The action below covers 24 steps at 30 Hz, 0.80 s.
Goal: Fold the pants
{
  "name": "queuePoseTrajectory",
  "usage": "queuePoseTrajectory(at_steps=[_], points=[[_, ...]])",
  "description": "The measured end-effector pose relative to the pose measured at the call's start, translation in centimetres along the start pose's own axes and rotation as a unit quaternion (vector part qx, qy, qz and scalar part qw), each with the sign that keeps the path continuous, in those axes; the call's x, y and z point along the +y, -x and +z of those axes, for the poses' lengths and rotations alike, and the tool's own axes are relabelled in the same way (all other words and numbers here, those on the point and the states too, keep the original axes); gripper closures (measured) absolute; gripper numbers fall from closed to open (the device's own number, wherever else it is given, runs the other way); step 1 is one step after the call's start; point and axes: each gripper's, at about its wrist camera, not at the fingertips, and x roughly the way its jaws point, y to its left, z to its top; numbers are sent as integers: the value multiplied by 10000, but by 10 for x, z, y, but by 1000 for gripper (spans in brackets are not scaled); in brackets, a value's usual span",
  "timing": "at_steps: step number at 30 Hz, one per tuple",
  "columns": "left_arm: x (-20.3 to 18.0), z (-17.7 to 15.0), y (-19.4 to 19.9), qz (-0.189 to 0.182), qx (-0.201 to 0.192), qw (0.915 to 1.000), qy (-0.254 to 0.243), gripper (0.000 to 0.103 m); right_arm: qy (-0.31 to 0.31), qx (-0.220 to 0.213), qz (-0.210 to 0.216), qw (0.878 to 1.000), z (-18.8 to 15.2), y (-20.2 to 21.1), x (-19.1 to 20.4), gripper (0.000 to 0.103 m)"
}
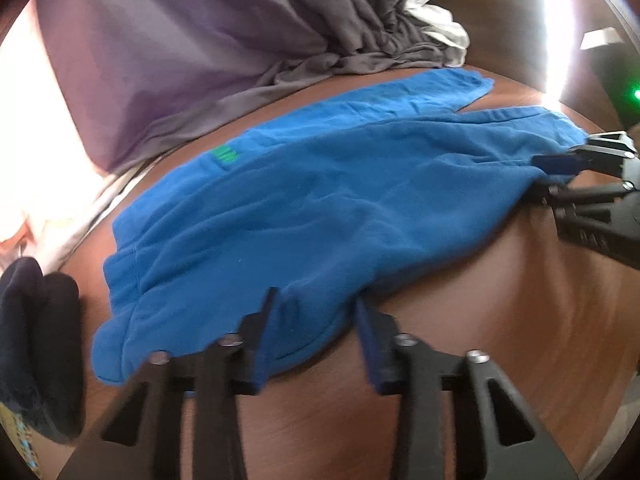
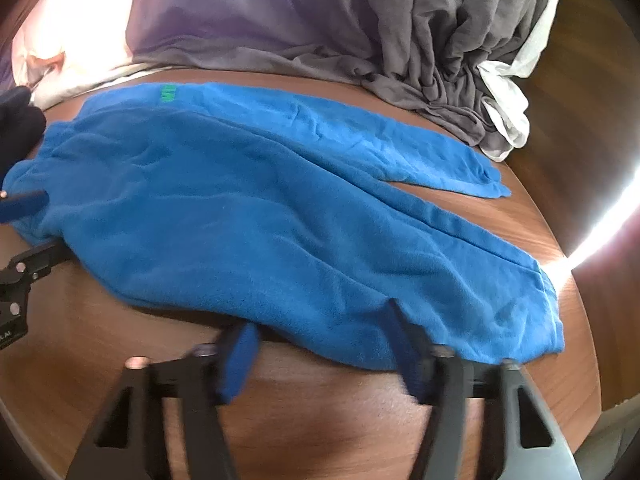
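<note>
Bright blue fleece pants lie flat on a round brown wooden table, waist to the left and legs to the right. A small green logo marks the far waist side. My left gripper is at the near edge by the waist, its jaws narrowed. Fabric lies in the gap between its fingers. My right gripper sits at the near leg's edge toward the hem. Its jaws stand part way apart around the fabric edge, and its fingers are blurred.
A heap of grey garments and a white cloth lie just beyond the pants. A dark bundled item sits at the table's left. Bare wood shows in front of the pants.
</note>
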Motion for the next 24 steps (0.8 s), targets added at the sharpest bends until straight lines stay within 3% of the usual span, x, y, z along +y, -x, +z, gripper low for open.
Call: queuePoseTrajectory(at_steps=[1,5,12,19,21,24], points=[[1,1,3,-101,24,9999,5,83,32,17,34,10000,0,1,0,74],[4,2,10,-322,276,9991,47,85,79,-34,163,9998,2,16,-8,84],[3,1,24,-509,735,9960,-61,86,217,183,470,9985,-1,42,-10,86],[-6,-11,18,-642,1173,9907,-250,85,507,679,501,9951,-19,29,-3,86],[-6,-11,18,-673,1225,9899,-247,84,491,752,523,9946,-22,27,-2,86],[-4,-11,14,-744,1343,9880,-186,74,439,831,559,9940,-24,25,-4,85]])
